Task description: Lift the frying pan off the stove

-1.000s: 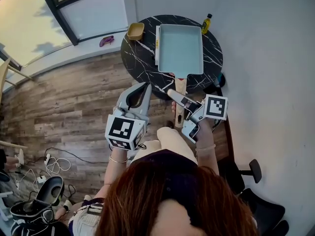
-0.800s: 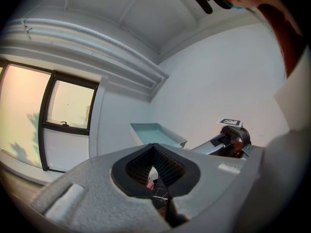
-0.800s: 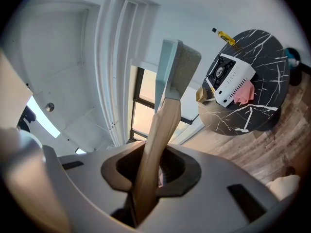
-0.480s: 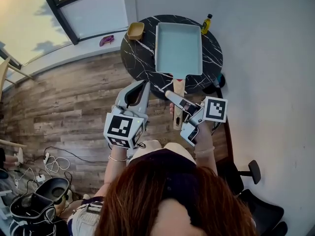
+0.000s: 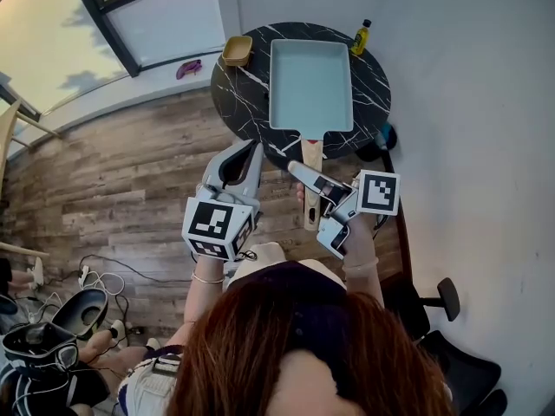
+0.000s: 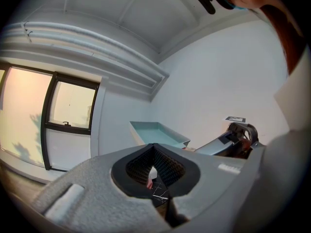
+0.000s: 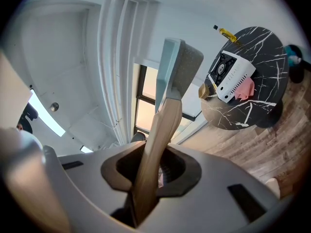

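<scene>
The right gripper [image 5: 299,170] pinches the pan's [image 5: 310,85] wooden handle [image 5: 312,152]; the left gripper [image 5: 253,154] is closed, empty. The stiff pan probably hangs front-heavy

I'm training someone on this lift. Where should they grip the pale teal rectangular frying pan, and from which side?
By the long wooden handle of the pale teal rectangular frying pan, from the person's side. It juts straight from that short edge and is narrow enough for jaws; the pan body is too wide. The right gripper grips it there.
</scene>
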`<state>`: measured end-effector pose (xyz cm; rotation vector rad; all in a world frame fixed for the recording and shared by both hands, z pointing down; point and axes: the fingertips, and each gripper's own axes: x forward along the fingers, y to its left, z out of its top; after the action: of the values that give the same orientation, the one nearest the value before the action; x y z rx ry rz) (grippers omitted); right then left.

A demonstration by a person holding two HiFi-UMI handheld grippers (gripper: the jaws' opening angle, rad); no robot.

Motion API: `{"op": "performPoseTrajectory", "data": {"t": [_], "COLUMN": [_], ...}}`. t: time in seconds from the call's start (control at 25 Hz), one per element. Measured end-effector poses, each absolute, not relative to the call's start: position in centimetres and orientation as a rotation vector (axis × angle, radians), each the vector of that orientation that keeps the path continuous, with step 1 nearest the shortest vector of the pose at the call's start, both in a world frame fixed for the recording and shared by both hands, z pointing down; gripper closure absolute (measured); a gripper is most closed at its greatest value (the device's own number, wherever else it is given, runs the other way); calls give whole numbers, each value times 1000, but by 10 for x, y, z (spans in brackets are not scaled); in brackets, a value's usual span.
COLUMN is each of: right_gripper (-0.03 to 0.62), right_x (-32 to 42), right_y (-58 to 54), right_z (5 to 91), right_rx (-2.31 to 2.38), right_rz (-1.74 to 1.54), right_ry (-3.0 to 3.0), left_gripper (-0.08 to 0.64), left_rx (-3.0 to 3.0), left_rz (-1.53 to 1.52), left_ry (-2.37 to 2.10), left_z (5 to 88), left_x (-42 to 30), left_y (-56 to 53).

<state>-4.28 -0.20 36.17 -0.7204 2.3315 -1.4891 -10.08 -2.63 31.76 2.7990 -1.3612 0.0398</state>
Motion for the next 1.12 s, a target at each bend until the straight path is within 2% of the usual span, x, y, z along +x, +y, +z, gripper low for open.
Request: {"op": "performPoseTrajectory", "data": {"t": [1.12], "right_gripper": [508], "right_x": [-19], "right_y": [73], "right_z": [353], "right_rx": [-711], "right_rz": [-1484], "right_ry": [2366], "left_gripper": [548], "left_rx": [2792], "left_rz": [84], "left_ry": [-1363], "left_z": [313], "left_x": [-69], "left_y": [44]}}
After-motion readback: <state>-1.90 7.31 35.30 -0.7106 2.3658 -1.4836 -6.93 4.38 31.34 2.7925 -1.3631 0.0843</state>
